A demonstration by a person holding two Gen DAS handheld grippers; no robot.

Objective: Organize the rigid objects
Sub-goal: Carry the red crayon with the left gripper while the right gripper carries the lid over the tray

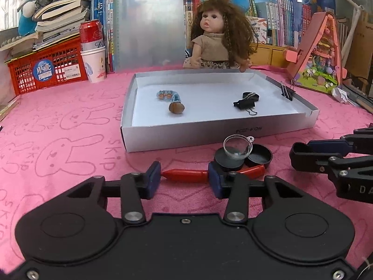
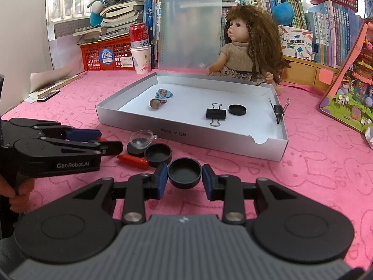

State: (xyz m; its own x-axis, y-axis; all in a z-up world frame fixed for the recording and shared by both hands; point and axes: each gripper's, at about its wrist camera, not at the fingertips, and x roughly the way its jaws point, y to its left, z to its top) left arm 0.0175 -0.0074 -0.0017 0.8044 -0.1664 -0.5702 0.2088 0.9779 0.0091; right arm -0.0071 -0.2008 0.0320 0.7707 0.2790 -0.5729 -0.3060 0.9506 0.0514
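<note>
On the pink cloth [image 1: 70, 121] in front of me sits a shallow white box [image 1: 209, 137], and I work just short of its near wall. My right gripper [image 2: 184, 176] is clamped on a small black cap [image 2: 184, 171], open side up, both blue pads pressing its rim. My left gripper [image 1: 184, 179] stands over a red crayon [image 1: 186, 175] that lies flat on the cloth; the crayon runs between my blue fingers [image 1: 152, 178], but whether the pads actually press on it I cannot tell. Just behind that crayon, a small pile waits outside the box: a clear plastic cup [image 1: 237, 145] rests tilted on a black disc [image 1: 227, 161], with another black cap [image 1: 260, 156] touching it on the right and a second red piece [image 1: 254, 169] poking out from under them.

Inside the box, on the left half, a little brown wooden knob [image 1: 176, 107] lies beside a blue toy piece [image 1: 167, 95]. On the right half a black binder clip [image 2: 215, 113] lies flat with a black lid [image 2: 237, 110] just beside it. Another binder clip [image 2: 278, 111] is clipped onto the right wall.

Behind the box a doll [image 1: 219, 37] with curly brown hair sits upright against a row of books [image 1: 284, 18].
</note>
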